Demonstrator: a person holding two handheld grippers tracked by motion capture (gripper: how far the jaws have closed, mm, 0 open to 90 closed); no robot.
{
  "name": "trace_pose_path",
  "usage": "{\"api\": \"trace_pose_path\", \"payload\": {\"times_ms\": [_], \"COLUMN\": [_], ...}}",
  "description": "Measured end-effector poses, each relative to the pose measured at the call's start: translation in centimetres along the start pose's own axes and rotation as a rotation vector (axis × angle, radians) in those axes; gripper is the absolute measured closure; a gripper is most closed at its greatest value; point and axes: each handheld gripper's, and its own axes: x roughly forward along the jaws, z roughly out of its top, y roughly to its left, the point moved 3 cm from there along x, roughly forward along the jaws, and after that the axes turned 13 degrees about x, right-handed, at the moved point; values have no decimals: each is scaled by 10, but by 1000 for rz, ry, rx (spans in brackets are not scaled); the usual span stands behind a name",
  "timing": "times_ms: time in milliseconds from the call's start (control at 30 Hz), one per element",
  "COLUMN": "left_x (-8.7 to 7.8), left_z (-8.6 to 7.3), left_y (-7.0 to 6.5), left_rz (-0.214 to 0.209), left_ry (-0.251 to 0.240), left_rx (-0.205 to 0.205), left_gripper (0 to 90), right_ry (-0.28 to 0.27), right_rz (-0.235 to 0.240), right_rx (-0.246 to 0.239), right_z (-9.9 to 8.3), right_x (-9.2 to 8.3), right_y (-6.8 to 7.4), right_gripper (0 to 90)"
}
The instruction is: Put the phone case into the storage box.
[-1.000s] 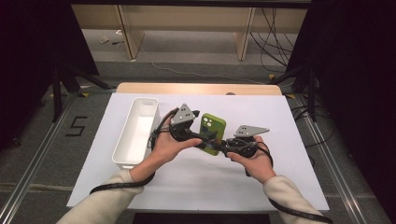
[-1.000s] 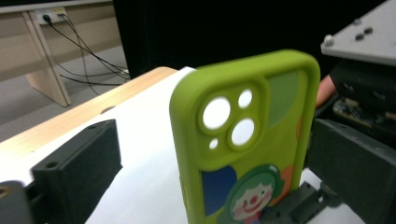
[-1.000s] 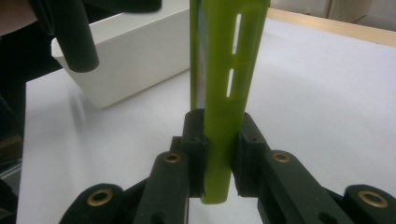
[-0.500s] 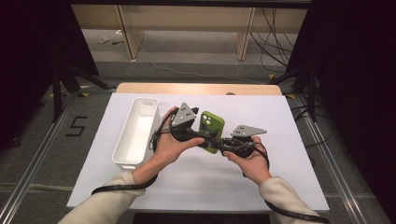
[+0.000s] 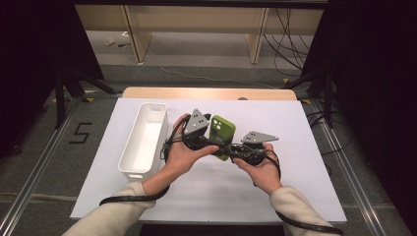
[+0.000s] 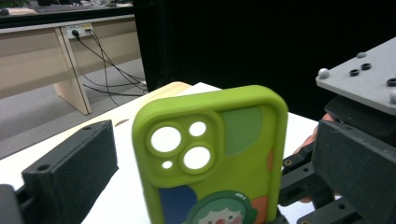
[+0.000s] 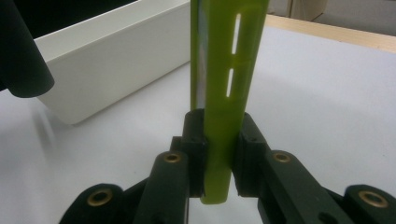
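Note:
A lime-green phone case (image 5: 222, 130) with camera cut-outs and a cartoon print (image 6: 233, 140) is held upright above the white table cover (image 5: 295, 128). My right gripper (image 7: 217, 140) is shut on the case's lower edge, and the case (image 7: 224, 56) shows edge-on between its pads. My left gripper (image 6: 210, 158) is open. Its jaws straddle the case's back with a gap on each side. In the high view the left gripper (image 5: 209, 142) and the right gripper (image 5: 235, 150) meet at the case near the table's middle, each in one of the person's hands.
A long white bin (image 5: 142, 140) stands at the left of the table cover, close to the left hand; its wall (image 7: 107, 51) shows behind the case. Bare wooden table edge (image 5: 211, 92) runs along the far side. Cables trail from both grippers.

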Motion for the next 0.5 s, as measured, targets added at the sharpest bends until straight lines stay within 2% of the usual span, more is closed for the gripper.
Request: {"api": "trace_pose_path", "payload": {"times_ms": [500], "left_x": [12], "left_z": [-1], "left_y": [-4], "left_rz": [32], "left_ry": [14], "left_rx": [-11], "left_gripper": [0], "right_ry": [0], "right_rz": [-14], "right_rx": [5], "right_z": [-1], "right_x": [2], "right_y": [2], "right_gripper": [782]}}
